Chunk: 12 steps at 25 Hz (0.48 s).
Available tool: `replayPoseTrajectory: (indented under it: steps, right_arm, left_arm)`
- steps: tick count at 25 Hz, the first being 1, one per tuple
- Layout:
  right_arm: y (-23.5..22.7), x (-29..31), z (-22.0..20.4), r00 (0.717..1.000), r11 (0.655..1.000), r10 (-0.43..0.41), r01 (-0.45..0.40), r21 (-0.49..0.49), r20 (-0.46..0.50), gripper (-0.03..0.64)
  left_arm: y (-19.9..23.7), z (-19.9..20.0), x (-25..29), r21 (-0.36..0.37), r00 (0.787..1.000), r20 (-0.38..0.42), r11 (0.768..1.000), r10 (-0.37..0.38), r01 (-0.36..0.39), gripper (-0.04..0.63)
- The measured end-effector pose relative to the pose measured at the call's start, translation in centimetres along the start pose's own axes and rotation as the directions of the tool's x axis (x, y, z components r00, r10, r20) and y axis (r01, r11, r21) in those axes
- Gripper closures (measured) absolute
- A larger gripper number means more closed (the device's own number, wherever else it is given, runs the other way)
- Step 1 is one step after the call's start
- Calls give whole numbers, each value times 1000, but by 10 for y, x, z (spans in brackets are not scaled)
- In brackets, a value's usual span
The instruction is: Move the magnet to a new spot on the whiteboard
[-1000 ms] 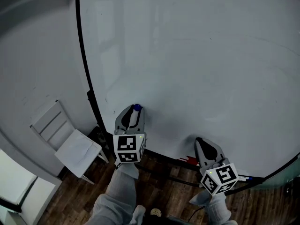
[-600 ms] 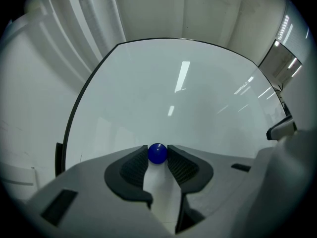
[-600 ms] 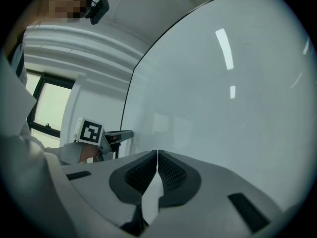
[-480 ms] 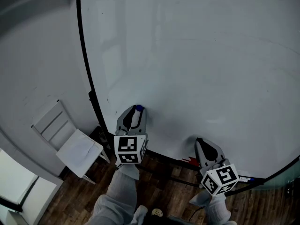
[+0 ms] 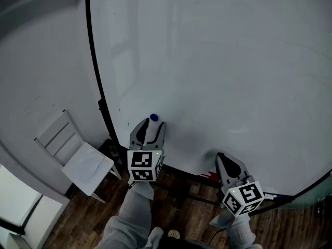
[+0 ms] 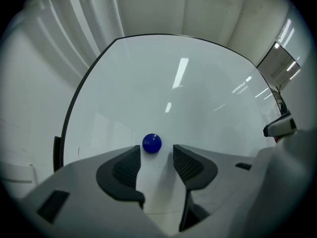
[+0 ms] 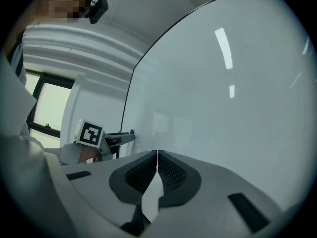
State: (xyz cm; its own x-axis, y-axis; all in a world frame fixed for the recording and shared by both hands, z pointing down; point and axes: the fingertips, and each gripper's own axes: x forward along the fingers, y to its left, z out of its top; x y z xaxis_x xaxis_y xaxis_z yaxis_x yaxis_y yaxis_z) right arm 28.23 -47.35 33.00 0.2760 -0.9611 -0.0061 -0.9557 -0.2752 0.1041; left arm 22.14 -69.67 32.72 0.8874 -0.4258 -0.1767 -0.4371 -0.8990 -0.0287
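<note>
A small round blue magnet point(image 5: 154, 118) sticks to the whiteboard point(image 5: 218, 61) near its lower left corner. My left gripper point(image 5: 149, 131) sits just below it with its jaws opening. In the left gripper view the magnet point(image 6: 152, 143) lies just beyond the fingertips, in line with the gap of the left gripper point(image 6: 156, 148), and neither pad presses on it. My right gripper point(image 5: 225, 161) hovers by the board's bottom edge to the right, shut with nothing in it; its pads meet in the right gripper view point(image 7: 157, 156).
The board's black frame point(image 5: 96, 87) runs down the left side. A white chair point(image 5: 78, 157) stands on the wooden floor at lower left. A red marker point(image 5: 209, 178) lies on the ledge under the board. The left gripper's marker cube point(image 7: 89, 133) shows in the right gripper view.
The left jaws have spread apart and let go of the magnet, which stays on the board. The left gripper has drawn back slightly. The right gripper has not moved.
</note>
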Motion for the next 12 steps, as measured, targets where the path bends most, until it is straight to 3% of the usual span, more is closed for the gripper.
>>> replayPoseTrajectory:
  steps: [12]
  right_arm:
    - [2,-12,-3,1000,1000,-6,6,12,2,586]
  left_arm:
    - [-6,5,-11,5,1000,-4,1000,-10,10,394]
